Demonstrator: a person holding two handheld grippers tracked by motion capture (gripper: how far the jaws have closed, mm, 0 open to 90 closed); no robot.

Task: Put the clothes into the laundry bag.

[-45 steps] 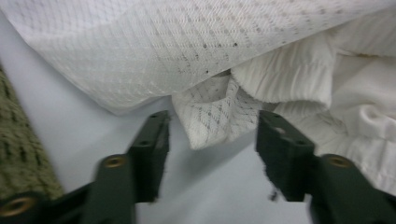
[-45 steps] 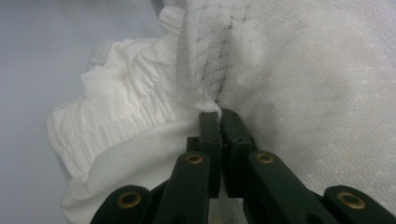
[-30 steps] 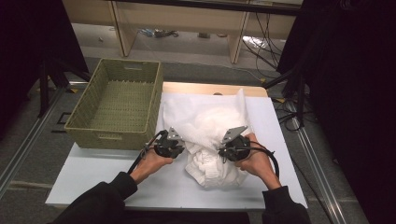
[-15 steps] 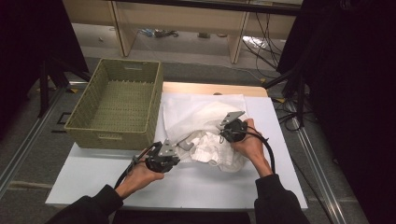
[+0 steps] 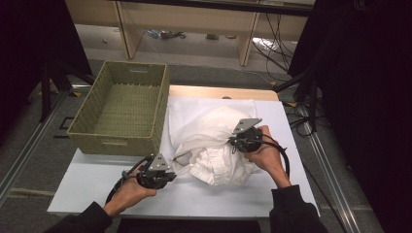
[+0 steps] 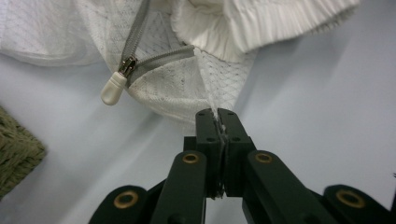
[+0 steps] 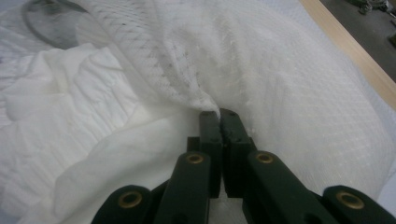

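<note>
A white mesh laundry bag (image 5: 214, 127) with a grey zipper (image 6: 140, 56) lies on the white table (image 5: 97, 179), with white cloth (image 5: 218, 165) spilling from its open mouth. My left gripper (image 5: 167, 171) is at the bag's near left corner, shut on the mesh edge (image 6: 217, 112) just beside the zipper's white pull (image 6: 113, 88). My right gripper (image 5: 238, 141) rests on the bag's right side, shut on a fold of the mesh (image 7: 219, 111) above the white cloth (image 7: 70, 116).
A woven green basket (image 5: 121, 107) stands empty at the table's far left, close to the bag. Bare table surface lies at the front left and along the right edge. Cables and shelving sit on the floor beyond the table.
My left gripper has pulled toward the near left, drawing the bag's corner out and stretching its mouth. My right gripper has shifted slightly up and away with its fold of mesh.
</note>
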